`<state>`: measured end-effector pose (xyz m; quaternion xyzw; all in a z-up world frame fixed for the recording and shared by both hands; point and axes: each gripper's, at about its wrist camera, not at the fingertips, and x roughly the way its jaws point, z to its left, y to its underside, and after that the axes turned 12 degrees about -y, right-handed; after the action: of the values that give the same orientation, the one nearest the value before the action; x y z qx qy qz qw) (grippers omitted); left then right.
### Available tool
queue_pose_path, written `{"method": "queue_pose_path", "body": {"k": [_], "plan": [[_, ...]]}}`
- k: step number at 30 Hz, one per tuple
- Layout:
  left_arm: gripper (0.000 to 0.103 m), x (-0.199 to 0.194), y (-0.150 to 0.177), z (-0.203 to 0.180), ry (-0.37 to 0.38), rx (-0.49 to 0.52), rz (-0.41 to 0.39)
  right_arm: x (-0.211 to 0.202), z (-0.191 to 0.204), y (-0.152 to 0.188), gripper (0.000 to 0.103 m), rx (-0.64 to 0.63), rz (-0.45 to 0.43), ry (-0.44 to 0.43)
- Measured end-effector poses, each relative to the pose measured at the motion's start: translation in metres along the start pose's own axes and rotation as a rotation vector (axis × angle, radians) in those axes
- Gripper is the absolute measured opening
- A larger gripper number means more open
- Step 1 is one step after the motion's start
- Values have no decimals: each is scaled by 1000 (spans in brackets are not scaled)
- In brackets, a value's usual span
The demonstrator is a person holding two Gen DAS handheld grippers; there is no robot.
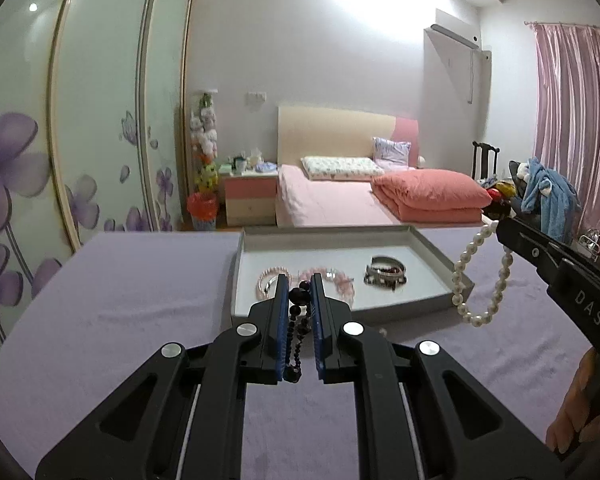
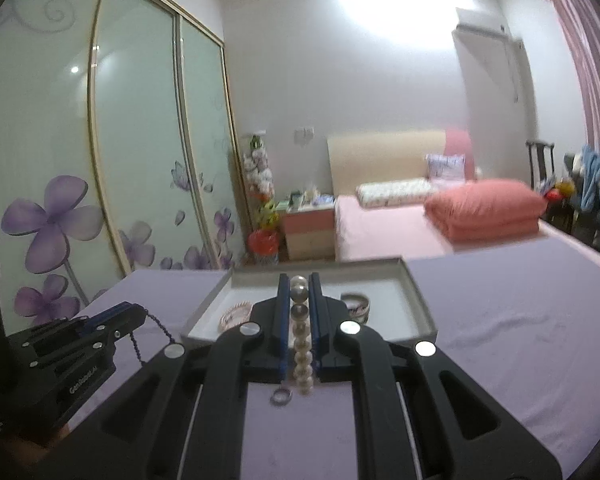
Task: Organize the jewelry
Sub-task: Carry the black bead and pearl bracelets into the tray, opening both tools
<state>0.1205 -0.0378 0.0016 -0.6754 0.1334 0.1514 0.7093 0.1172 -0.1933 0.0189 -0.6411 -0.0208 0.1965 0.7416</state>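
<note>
Left wrist view: left tongs (image 1: 300, 292) clamped on a dark bead strand (image 1: 298, 332), dangling between the pads just short of the grey tray (image 1: 440, 252). Already in the tray: two pink bracelets (image 1: 328, 278) around 12 o'clock of the tips, a metal bangle stack (image 1: 385, 274) at 1 o'clock. At 2 o'clock, right tongs (image 1: 500, 232) carrying a pearl strand (image 1: 480, 280) hanging over the tray's right edge, above the purple bench (image 1: 120, 300).

Right wrist view: right tongs (image 2: 300, 292) pinched on the pearl strand (image 2: 302, 344), tray (image 2: 416, 300) dead ahead at 12. Small silver ring (image 2: 281, 396) at the strand's end. Left tongs (image 2: 140, 314) at 9 o'clock with the dark strand (image 2: 156, 332).

Guessing past halfway: three pieces in, two left to drop.
</note>
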Motion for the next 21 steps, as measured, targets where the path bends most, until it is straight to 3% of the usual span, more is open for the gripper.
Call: {"method": "queue_pose_path", "body": {"k": [10, 21], "plan": [[12, 6, -13, -5, -15, -10, -41, 6, 4, -10, 10, -32, -59, 29], [12, 30, -28, -8, -10, -38, -27, 30, -6, -29, 10, -37, -116, 64]]}}
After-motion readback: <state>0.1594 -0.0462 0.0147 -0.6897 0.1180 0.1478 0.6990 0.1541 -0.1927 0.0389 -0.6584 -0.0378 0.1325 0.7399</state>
